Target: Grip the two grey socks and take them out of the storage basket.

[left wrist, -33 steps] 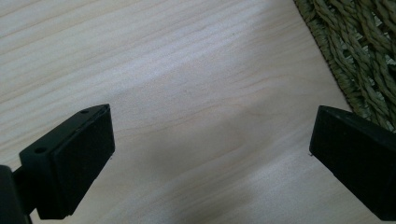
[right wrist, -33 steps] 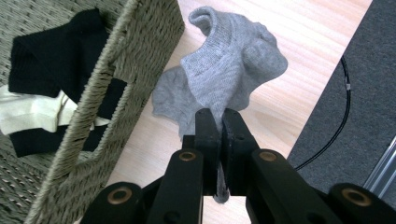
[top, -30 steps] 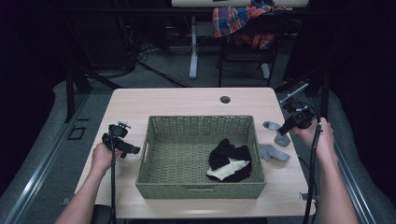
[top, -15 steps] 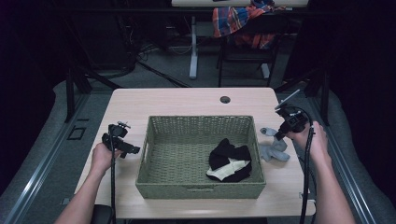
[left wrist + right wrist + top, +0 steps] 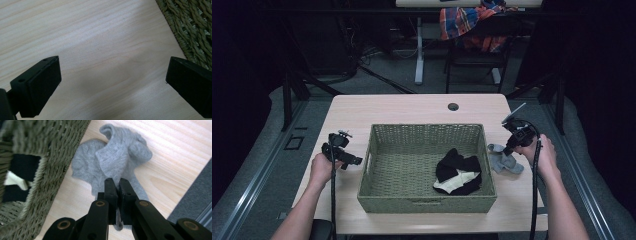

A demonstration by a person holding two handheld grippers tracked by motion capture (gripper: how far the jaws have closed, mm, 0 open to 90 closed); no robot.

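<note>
A crumpled grey sock (image 5: 504, 160) (image 5: 112, 162) lies on the table just right of the green woven basket (image 5: 427, 135). My right gripper (image 5: 508, 149) (image 5: 117, 182) is shut on the sock, its two jaws pinching a fold of the grey cloth. Inside the basket lie black socks and a cream one (image 5: 457, 175). My left gripper (image 5: 353, 161) (image 5: 112, 82) hovers open over bare wood left of the basket, with nothing between its jaws.
The basket's wall (image 5: 47, 170) stands right beside the grey sock. A round cable hole (image 5: 453, 106) sits near the table's far edge. The table's right edge (image 5: 190, 182) runs close to the sock. Chairs and a plaid cloth (image 5: 467, 22) lie beyond the table.
My right gripper has moved toward the basket and down onto the grey sock, and it now pinches it. The left gripper has stayed in place.
</note>
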